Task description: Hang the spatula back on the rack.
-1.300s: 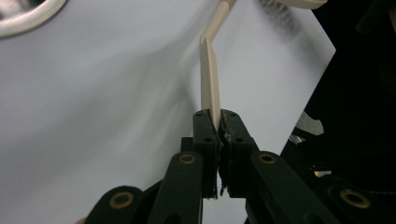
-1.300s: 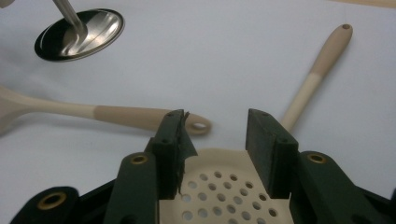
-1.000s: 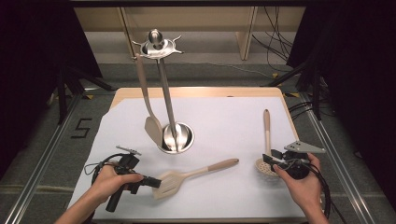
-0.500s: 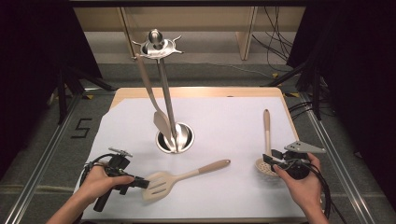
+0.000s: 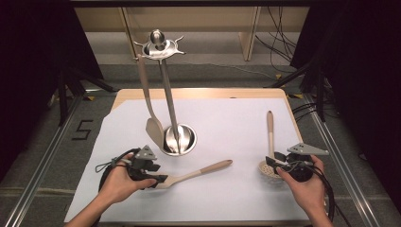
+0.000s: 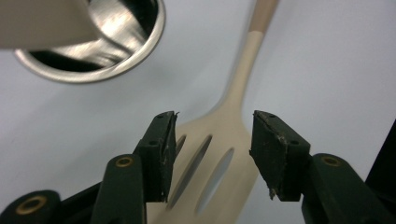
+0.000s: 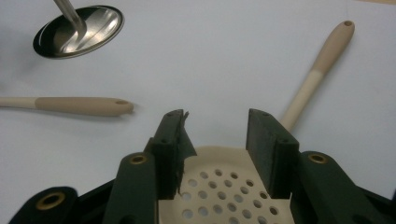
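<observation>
The cream slotted plastic spatula with a tan handle (image 5: 194, 173) lies flat on the white table cover (image 5: 227, 127) just before the steel utensil stand (image 5: 178, 140), its blade between the left gripper's (image 5: 158, 181) wide-open jaws, while the right gripper (image 5: 273, 162) gapes wide over a cream perforated skimmer (image 5: 269, 156).

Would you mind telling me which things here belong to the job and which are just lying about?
In the job: slotted spatula at the left gripper; skimmer at the right gripper; utensil stand.
Lying about: cables on the floor.
</observation>
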Action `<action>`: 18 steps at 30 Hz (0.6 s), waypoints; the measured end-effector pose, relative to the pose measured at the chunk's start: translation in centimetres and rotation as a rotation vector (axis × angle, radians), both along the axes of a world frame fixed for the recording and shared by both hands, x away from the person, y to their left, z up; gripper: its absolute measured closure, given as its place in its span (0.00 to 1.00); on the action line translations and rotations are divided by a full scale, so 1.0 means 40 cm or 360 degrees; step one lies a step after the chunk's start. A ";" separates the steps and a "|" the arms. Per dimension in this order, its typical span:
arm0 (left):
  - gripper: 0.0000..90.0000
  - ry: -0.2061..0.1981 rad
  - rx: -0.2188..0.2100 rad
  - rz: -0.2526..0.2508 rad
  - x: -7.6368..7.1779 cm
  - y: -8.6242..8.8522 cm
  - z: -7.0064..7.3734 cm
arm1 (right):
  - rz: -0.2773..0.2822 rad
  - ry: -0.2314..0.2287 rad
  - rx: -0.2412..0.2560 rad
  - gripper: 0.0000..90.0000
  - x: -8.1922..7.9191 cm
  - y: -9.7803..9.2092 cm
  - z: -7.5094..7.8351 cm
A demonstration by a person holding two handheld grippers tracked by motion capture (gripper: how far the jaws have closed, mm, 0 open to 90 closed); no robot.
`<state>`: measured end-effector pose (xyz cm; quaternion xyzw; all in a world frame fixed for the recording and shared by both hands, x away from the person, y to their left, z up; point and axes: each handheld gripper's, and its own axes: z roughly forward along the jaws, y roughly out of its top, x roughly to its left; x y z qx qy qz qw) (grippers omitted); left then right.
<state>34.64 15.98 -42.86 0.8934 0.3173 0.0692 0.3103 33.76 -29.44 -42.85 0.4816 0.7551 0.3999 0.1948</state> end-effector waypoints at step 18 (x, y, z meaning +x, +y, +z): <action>0.64 0.0219 0.0094 -0.0222 0.089 -0.173 -0.047 | -0.0011 0.0067 0.0069 0.64 -0.001 0.007 -0.006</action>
